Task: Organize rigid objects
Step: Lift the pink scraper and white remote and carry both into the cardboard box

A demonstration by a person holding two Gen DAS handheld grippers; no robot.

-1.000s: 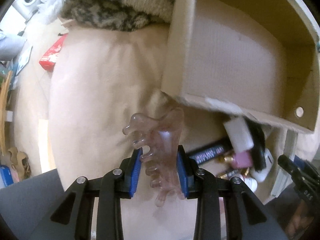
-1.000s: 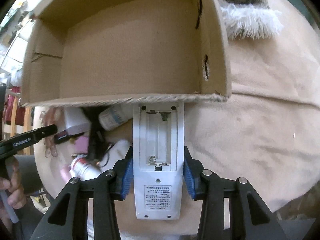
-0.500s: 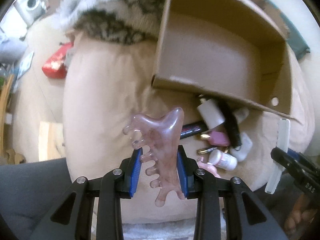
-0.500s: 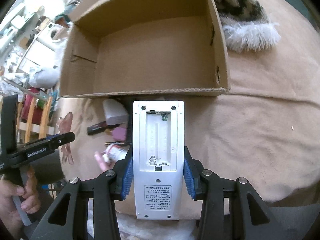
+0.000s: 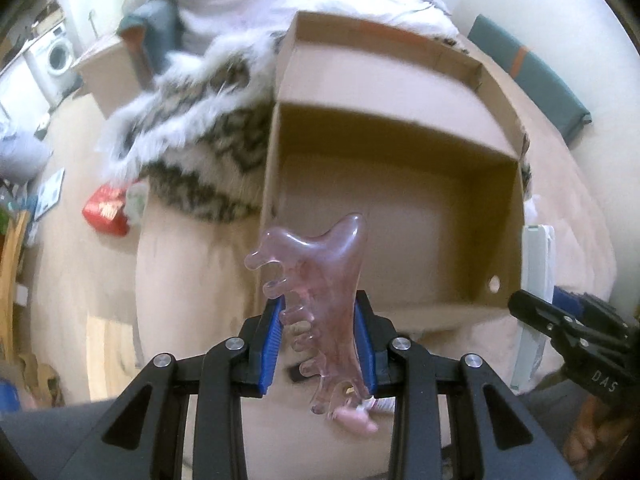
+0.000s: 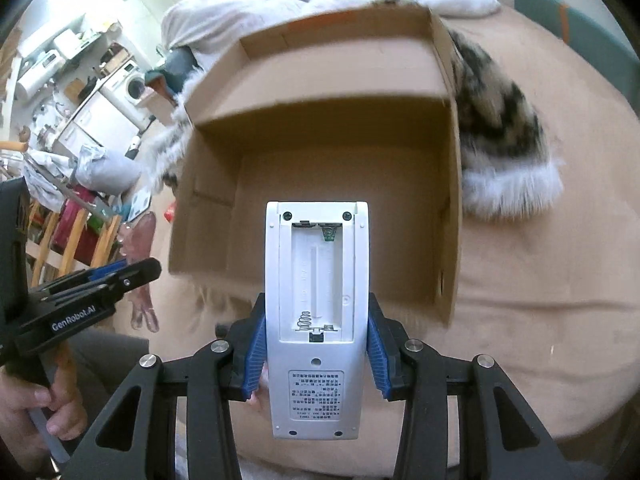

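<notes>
1. Left wrist view: the left gripper (image 5: 318,344) is seen clamped on a pink comb (image 5: 316,280), which is held in the air in front of the near-left corner of an open box (image 5: 400,208); the box is set on a beige bed (image 5: 180,280) and looks empty
2. At the lower edge of the same view, a few small items (image 5: 360,420) are left on the bed, mostly hidden behind the comb
3. The comb is pinched across its toothed edge, so a twist or slip out of the pads could be caused by the uneven contact; the box corner could also be struck if the comb is carried in low
4. Right wrist view: the right gripper (image 6: 316,340) is seen pinching a white remote (image 6: 316,320) by its sides, battery bay open, above the near wall of the box
5. The remote is long and gripped near mid-length, so it could be tilted or caught on the near wall; a collision of the two grippers over the one box is also judged possible
</notes>
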